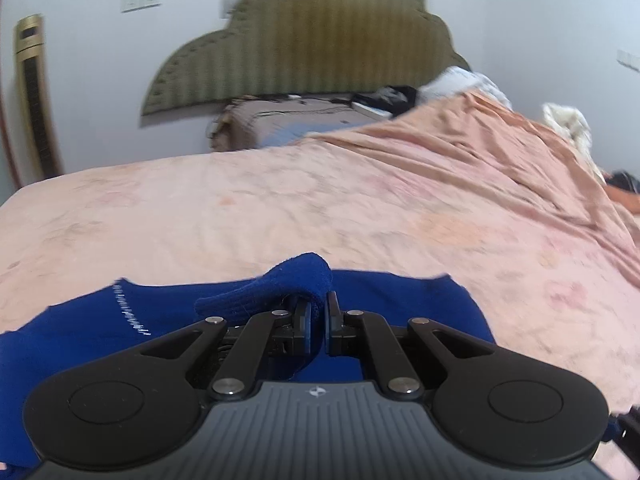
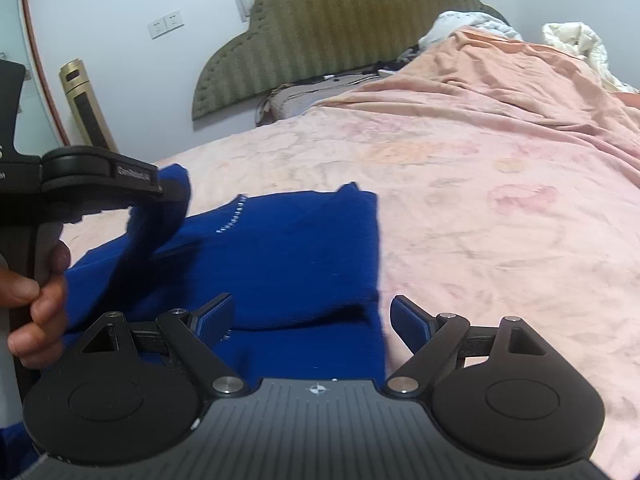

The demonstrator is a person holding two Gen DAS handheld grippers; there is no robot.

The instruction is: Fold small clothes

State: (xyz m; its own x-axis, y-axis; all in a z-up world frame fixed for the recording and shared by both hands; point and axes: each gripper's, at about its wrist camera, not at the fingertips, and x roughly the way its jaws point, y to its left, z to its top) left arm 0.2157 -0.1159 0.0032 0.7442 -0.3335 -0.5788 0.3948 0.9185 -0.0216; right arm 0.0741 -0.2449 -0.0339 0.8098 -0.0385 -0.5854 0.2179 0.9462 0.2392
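Note:
A blue knit garment [image 2: 288, 248] with a short white dotted line lies on the pink bedspread [image 2: 480, 200]. In the left wrist view my left gripper [image 1: 318, 312] is shut on a fold of the blue garment [image 1: 280, 288] and holds it raised above the rest. The left gripper also shows in the right wrist view [image 2: 172, 192] at the left, held by a hand, with blue fabric hanging from it. My right gripper [image 2: 312, 320] is open and empty, its jaws wide apart over the garment's near right edge.
An olive padded headboard [image 2: 340, 28] stands against the white wall at the back. Crumpled white bedding [image 2: 576, 44] lies at the far right. A gold tower fan [image 2: 88, 108] stands at the left. The bedspread [image 1: 360, 208] stretches to the right of the garment.

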